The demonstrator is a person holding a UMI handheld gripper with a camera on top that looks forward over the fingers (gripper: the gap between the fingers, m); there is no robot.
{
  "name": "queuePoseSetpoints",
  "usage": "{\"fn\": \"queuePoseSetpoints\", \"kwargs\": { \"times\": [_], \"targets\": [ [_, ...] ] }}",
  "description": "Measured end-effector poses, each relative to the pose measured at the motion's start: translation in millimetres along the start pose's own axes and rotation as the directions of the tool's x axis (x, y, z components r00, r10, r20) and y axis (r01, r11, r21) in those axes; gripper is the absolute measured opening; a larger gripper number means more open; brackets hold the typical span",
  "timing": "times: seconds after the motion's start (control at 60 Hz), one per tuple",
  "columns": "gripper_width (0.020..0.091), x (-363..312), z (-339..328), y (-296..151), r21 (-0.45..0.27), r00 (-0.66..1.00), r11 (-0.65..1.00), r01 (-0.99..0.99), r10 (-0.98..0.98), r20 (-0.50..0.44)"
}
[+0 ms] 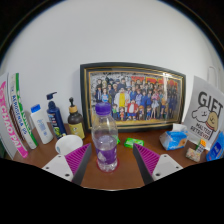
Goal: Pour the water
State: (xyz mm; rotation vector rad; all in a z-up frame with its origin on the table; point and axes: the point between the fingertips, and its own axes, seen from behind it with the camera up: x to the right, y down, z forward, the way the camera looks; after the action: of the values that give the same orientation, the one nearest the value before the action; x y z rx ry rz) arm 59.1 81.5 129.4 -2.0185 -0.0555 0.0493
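Gripper view: your gripper [112,163] has its fingers spread apart, and the clear plastic water bottle [105,140] stands upright between them on the wooden table [120,176]. The purple pads [148,158] sit off to either side of the bottle with a gap visible on each, so you are not squeezing it; the bottle rests on its own base. It is see-through with a ribbed body, a purple cap on top and a purple label band low on its body. You cannot tell its water level from here.

Just to the left of the bottle, near your left finger, lies a white cup [68,144]. Beyond the bottle a framed group photo [133,96] leans against the white wall. To its left stand a small amber bottle [75,122], a dark pump bottle [54,115] and a white tube [41,124], with tall printed packages [14,118] further left. To the right of the bottle you see a small green item [130,143], a blue-and-white packet [176,138], and a white gift bag [205,113] at the far right.
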Motion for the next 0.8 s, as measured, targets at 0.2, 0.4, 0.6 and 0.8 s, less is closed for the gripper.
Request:
{"fn": "queuePoseSetpoints", "kwargs": {
  "times": [0.2,0.4,0.6,0.8],
  "targets": [
    [0.0855,-18,-119,10,-0.113,0.994,0.993,0.015,-0.027,-0.104],
    [0.0855,-57,-214,25,-0.156,0.99,0.988,-0.007,-0.015,-0.14],
    [0.0856,-68,-259,32,-0.141,0.99,0.99,-0.012,-0.007,-0.138],
    [0.0854,-59,-286,33,-0.115,0.99,0.992,0.048,-0.062,-0.125]
  ]
}}
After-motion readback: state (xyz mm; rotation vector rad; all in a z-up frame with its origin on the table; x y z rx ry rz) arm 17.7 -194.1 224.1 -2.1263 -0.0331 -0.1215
